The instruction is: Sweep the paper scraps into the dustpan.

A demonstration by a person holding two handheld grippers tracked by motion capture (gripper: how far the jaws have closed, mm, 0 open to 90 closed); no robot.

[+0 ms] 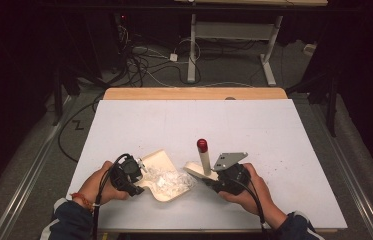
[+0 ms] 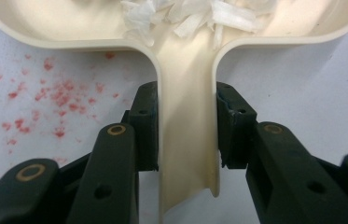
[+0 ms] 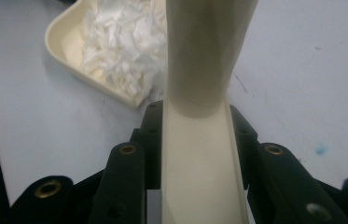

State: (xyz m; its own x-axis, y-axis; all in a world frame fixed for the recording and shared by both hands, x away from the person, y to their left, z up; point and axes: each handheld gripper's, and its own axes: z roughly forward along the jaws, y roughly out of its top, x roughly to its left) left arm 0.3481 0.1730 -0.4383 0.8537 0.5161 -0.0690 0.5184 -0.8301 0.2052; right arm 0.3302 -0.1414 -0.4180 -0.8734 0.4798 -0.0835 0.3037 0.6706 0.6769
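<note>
Surface: white tabletop (image 1: 254, 130), wide and bare toward the far side; dark floor with cables beyond the far edge.
Left gripper: my left gripper (image 1: 135, 176) is clamped on the handle of the cream dustpan (image 1: 160, 161), one pad on each side wall of the handle's channel; in the left gripper view the pads (image 2: 146, 126) press the handle (image 2: 185, 130) squarely.
Right gripper: my right gripper (image 1: 214, 180) is closed on the flat cream handle (image 3: 199, 163) of the brush (image 1: 204, 159), whose round shaft rises steeply to a red cap (image 1: 202, 145).
Where things lie: dustpan near the front edge, left of centre, flat on the table; brush just right of it, its low end near the pan's right rim. Whether they touch I cannot quite tell.
Load: white paper shreds (image 1: 168, 179) heaped in the pan, some at the mouth of the handle channel (image 2: 185, 18).
Handling: both tools look like thin, stiff, light plastic, smooth enough to slip; I'd judge the handles the right hold. The shreds are feather-light and would spill at a tilt or a jerk.
Marks: red specks (image 2: 45, 100) on the table beside the pan handle.
Edges and room: front edge is close under my hands; open room lies far and to the right.
</note>
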